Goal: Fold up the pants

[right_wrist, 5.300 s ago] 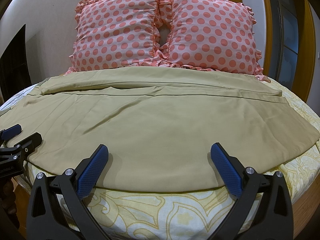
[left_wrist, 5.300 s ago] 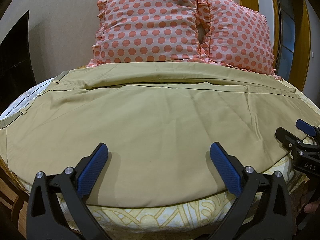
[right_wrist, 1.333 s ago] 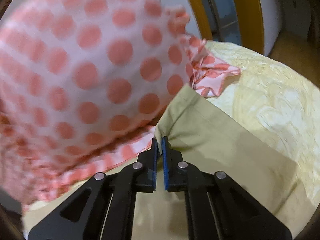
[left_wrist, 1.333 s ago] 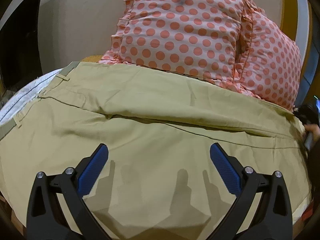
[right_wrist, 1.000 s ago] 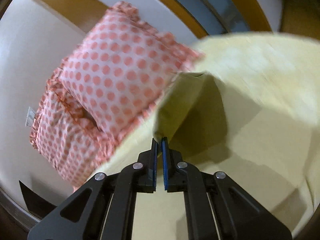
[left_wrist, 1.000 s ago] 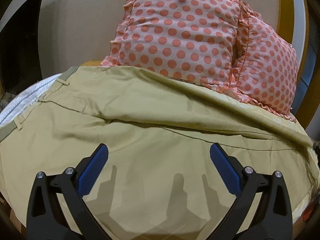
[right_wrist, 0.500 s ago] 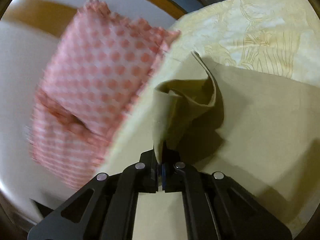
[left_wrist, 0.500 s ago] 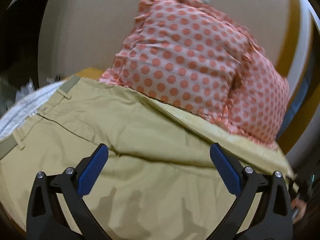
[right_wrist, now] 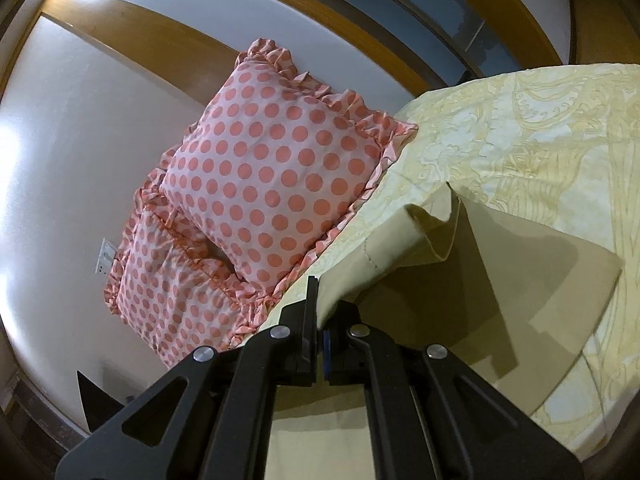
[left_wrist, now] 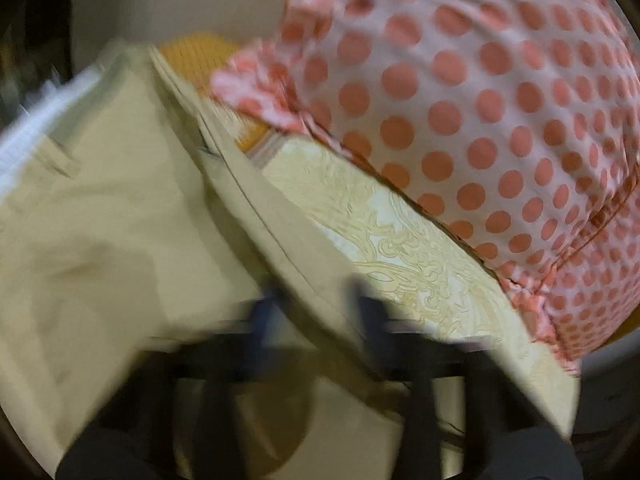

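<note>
At 12 o'clock off my right gripper [right_wrist: 319, 320], jaws clamp the khaki pants [right_wrist: 400, 256] hem, lifted off the bedsheet [right_wrist: 520, 140]. Left gripper [left_wrist: 316, 320]: too blurred, cannot tell its state. Judgement: first fold begun, far leg raised; remaining folds left.

R gripper [right_wrist: 319, 312] jaws clamped tight; L gripper [left_wrist: 316, 316] blurred, jaws prob. partway apart.
</note>
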### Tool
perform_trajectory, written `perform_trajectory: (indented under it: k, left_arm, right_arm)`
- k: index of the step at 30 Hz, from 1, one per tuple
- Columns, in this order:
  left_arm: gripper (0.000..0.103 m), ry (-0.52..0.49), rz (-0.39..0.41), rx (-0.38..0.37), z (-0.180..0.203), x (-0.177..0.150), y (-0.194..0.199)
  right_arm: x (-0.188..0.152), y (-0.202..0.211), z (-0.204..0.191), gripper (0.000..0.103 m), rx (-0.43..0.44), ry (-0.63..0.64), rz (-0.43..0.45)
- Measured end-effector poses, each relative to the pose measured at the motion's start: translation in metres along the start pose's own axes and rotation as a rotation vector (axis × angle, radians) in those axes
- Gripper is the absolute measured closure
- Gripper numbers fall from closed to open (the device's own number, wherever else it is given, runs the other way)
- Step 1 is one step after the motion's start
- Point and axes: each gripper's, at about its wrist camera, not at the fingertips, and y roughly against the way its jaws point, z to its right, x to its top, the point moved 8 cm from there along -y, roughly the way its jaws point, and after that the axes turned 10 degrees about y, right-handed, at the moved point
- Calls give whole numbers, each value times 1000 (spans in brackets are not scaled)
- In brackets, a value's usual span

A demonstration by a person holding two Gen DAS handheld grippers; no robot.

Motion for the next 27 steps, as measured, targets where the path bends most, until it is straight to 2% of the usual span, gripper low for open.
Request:
perform_trajectory:
  k: [2,4,7,10,13,16,20,21,23,24,25,26,27]
  left_arm:
    - [97,19,32,-33,-4,-3,15]
    - [98,-53,99,-37,-3,-14,45]
    - [98,-156,222,-84,-13,-53,124]
    - [97,-181,264,-103,-50,-110,180]
    - [97,-188,273,-38,-88,-162,199]
    - [99,-156,270,0,-112,-199,204]
    - [99,-165,286,28,-129,-220,202]
    - [94,-175,288,37,-133,-224,203]
    - [91,-184,293,35,-138,-227,206]
    - [85,-179,304,31,-139,-226,211]
    - [82,-176,316,14,-139,-225,217]
    - [79,-173,327,7,-140,-225,220]
    - [67,-169,363,22,-142,-224,229]
  right_arm:
    - [2,-2,1,102,8,1,-8]
    - [5,2,0,102,12,0,-7]
    - [8,17,6,102,-18,12,12]
    - [5,34,24,102,-59,-5,17]
    - [-4,43,41,102,-94,-32,4]
    - [-14,44,51,102,-123,-42,-19]
    - [-26,43,64,101,-195,-38,-71]
    - [-30,44,68,99,-218,-40,-87]
    - [-34,52,70,90,-250,-51,-99]
    - [-33,60,70,72,-263,-45,-83]
    - [-31,66,70,48,-285,-35,-62]
    - [-29,76,71,42,-321,-17,-24]
    - [-27,82,72,41,-354,-5,-1]
